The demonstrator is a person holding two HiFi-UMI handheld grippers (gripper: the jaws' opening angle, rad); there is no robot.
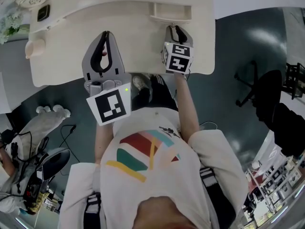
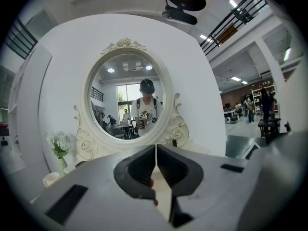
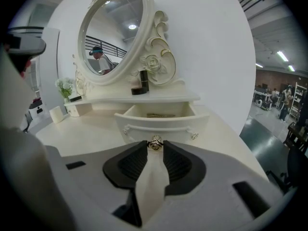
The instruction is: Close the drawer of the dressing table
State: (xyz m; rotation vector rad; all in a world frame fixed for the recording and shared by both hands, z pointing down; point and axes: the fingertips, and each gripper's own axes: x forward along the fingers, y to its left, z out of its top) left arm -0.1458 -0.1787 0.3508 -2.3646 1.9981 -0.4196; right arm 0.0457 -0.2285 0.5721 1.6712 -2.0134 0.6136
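The cream dressing table (image 1: 71, 56) has its small drawer (image 3: 161, 124) pulled out, with a thin chain lying inside. In the right gripper view my right gripper (image 3: 155, 146) has its two tips against the sides of the round metal drawer knob (image 3: 155, 142) at the middle of the drawer front. In the head view the right gripper (image 1: 175, 31) sits just before the open drawer (image 1: 171, 11). My left gripper (image 1: 106, 36) hovers over the tabletop to the left. Its jaws meet in the left gripper view (image 2: 156, 148) with nothing between them, and it points at the oval mirror (image 2: 126, 100).
A vase of white flowers (image 2: 60, 146) and a cup (image 3: 57, 113) stand at the table's left. Dark cosmetic items (image 3: 142, 83) sit on the shelf above the drawer. A dark box (image 1: 43, 12) lies at the back left. An office chair (image 1: 259, 87) stands on the floor to the right.
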